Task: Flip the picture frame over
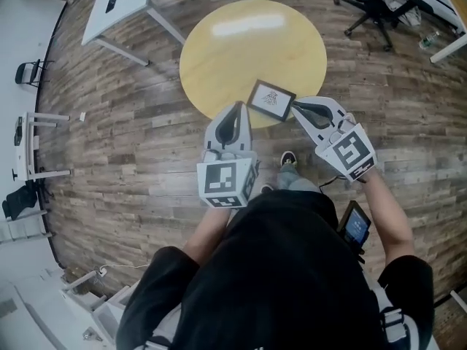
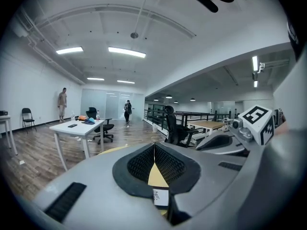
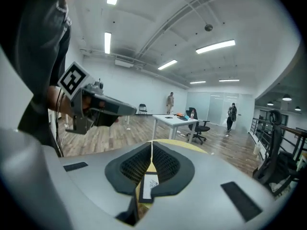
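Note:
The picture frame [image 1: 271, 99] is dark-edged with a white picture facing up. It lies near the front edge of the round yellow table [image 1: 248, 42]. My left gripper [image 1: 238, 108] is shut and empty, with its tip just left of the frame. My right gripper [image 1: 295, 110] is also shut and empty, and its tip is close to the frame's right corner. In the left gripper view, a piece of the frame [image 2: 161, 196] shows through the gap below the shut left gripper [image 2: 154, 146]. The right gripper view shows the frame [image 3: 149, 182] the same way beneath the right gripper [image 3: 152, 145].
A white rectangular table [image 1: 117, 2] stands at the back left and a black office chair [image 1: 376, 2] at the back right. My shoe [image 1: 288, 159] is on the wood floor by the table. Two people [image 2: 127, 111] stand far off.

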{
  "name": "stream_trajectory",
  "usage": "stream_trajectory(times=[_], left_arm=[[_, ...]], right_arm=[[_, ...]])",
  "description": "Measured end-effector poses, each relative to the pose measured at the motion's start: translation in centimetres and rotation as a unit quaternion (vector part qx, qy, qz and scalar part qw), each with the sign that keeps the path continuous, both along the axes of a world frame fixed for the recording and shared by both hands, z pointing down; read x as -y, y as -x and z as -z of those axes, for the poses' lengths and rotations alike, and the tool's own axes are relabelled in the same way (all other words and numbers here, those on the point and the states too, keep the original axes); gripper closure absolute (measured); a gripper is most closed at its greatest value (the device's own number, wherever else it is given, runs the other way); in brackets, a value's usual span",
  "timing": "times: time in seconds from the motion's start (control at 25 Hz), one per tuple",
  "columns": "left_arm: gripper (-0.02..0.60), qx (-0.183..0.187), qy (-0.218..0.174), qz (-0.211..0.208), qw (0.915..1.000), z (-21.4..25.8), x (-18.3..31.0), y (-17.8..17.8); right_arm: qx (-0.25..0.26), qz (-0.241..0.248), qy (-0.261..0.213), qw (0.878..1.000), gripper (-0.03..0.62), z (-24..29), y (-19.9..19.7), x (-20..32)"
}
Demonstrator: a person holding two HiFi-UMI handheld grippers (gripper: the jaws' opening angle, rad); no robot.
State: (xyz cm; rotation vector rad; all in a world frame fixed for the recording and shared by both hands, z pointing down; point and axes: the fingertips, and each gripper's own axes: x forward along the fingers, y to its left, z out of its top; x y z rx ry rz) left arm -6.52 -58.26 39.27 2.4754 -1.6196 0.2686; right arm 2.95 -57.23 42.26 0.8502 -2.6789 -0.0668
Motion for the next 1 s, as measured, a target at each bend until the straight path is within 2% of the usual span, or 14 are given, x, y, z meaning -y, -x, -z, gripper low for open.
stream_trajectory(times=[0.28,0.32,0.36,0.4,0.48,0.56,0.68,0.84,0.92,1.0], left_arm=[[0.558,0.020,0.000,0.019,0.9996,-0.5,3.9,-1.2],[0.558,0.021,0.001,0.023,0.9995,-0.5,4.2,-1.2],[0.558,0.025,0.002,0.027,0.9993,-0.6,4.4,-1.1],[0.558,0.028,0.003,0.030,0.9991,-0.7,4.7,-0.9],[0.558,0.032,0.007,0.038,0.9987,-0.9,5.3,-0.5],[0.558,0.034,0.011,0.046,0.9983,-1.3,5.9,0.1],[0.558,0.041,0.012,0.053,0.9977,-1.9,6.5,0.4],[0.558,0.045,0.018,0.060,0.9970,-2.4,6.9,1.2],[0.558,0.043,0.022,0.069,0.9964,-2.7,6.7,1.9],[0.558,0.040,0.027,0.077,0.9958,-3.1,6.5,2.8]], right_arm=[[-0.094,0.077,0.029,0.992,0.571,-8.3,-0.3,3.7],[-0.110,0.094,0.033,0.989,0.566,-9.6,0.0,3.7],[-0.127,0.115,0.038,0.985,0.532,-10.8,0.3,3.6],[-0.145,0.138,0.045,0.979,0.463,-12.2,0.6,3.3],[-0.184,0.179,0.058,0.965,0.396,-15.2,1.2,2.9],[-0.230,0.210,0.060,0.948,0.378,-18.7,1.6,2.5],[-0.305,0.251,0.055,0.917,0.358,-24.4,1.8,1.6],[-0.377,0.293,0.014,0.879,0.350,-29.0,2.1,1.2],[-0.390,0.293,-0.013,0.873,0.350,-30.0,2.4,1.4],[-0.396,0.276,-0.051,0.874,0.352,-30.4,2.9,2.1]])
